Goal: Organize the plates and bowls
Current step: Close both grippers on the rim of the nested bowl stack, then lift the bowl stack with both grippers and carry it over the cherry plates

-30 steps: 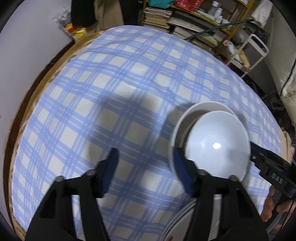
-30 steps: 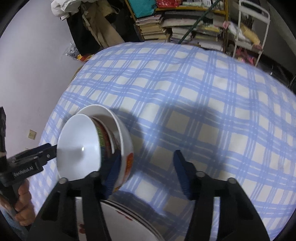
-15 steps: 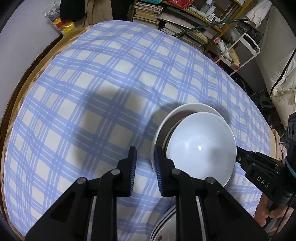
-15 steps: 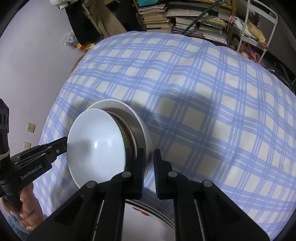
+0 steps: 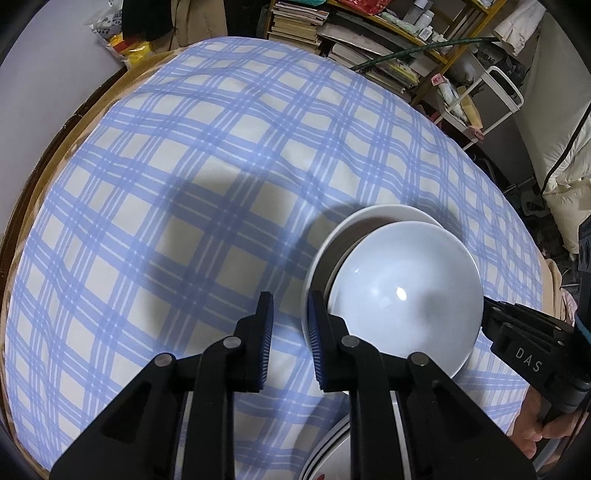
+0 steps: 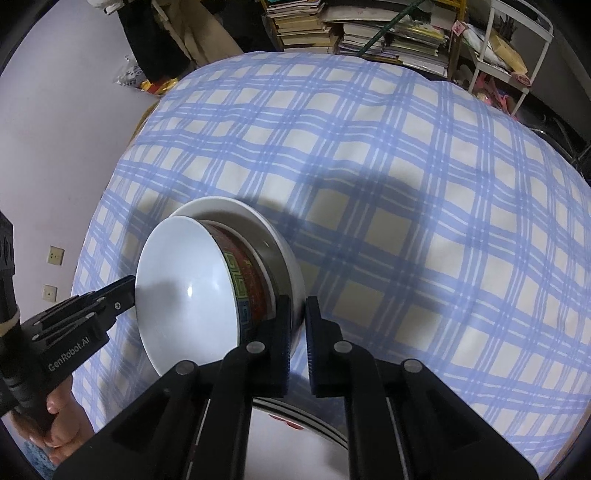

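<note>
Where the right tongs [image 6: 298,301] are closed almost fully, the right rim of a plain white ceramic bowl [image 6: 291,258] is pinched between the two pads. The left tongs [image 5: 290,301] have just been closing and are set narrow, with the left rim of the same bowl between them. That rim is seen against the right pad, while a strip of cloth shows between it and the left pad, so whether it is gripped cannot be told. Each pair of tongs is held from the near side, the right by the right hand [image 5: 535,428] and the left by the left hand [image 6: 55,413].

Nested inside the white bowl is a second ceramic bowl [image 6: 192,291], white within and banded red-brown and green on the outside, its rim raised above the outer rim. Both bowls are placed toward the near edge of a round surface covered with a blue-and-cream checked cloth [image 5: 184,184]. Just nearer than the bowls, a stack of white plates with a red mark [image 6: 295,424] is partly hidden behind the tongs. Beyond the far edge, shelves of stacked books [image 6: 369,33] and a white wire cart [image 6: 517,55] are seen.
</note>
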The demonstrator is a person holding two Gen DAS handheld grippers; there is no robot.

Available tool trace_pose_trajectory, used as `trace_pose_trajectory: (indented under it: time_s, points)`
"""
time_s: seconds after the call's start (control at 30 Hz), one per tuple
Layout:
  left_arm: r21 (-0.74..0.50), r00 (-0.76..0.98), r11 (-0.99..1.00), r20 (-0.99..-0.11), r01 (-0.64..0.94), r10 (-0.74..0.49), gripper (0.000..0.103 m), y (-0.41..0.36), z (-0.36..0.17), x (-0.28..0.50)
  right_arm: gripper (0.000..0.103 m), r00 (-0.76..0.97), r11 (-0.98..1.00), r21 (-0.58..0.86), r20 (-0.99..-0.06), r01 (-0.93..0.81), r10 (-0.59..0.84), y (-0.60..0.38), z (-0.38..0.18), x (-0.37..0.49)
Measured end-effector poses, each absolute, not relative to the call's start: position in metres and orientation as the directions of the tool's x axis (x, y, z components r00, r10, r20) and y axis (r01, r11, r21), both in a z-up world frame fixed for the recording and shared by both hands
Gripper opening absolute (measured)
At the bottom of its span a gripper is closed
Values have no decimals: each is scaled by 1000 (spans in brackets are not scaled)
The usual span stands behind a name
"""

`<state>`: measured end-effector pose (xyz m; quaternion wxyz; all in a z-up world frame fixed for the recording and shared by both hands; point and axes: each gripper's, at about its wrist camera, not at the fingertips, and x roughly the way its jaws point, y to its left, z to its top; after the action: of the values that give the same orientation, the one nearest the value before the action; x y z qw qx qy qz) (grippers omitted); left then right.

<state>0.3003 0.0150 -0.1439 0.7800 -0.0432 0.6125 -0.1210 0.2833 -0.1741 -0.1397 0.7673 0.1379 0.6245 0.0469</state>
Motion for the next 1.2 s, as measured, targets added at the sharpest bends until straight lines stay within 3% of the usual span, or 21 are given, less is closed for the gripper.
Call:
trace_pose_trajectory:
  time_s: [0.47,0.6,0.7,1.07,1.2]
  points:
    - [-229,196,969,-950,88,-242,17,15,-144,301,11,232,945,294,-938,146,257,-179,-140,281]
    - [-240,199,964,-945,114,-259,2,9,-143,300,11,230,944,295,-938,147,258,-180,-139,281]
    - [-199,212,971,-951,129,-223,1,3,-142,299,11,232,942,298,-938,155,259,-180,-139,280]
    - [-246,219,965,-941,84,-259,1,9,-142,299,11,268,926,314,-929,209,254,-184,-140,273]
    - [-171,223,979,-956,107,-192,2,0,-142,298,11,265,938,280,-939,207,222,-177,-136,275]
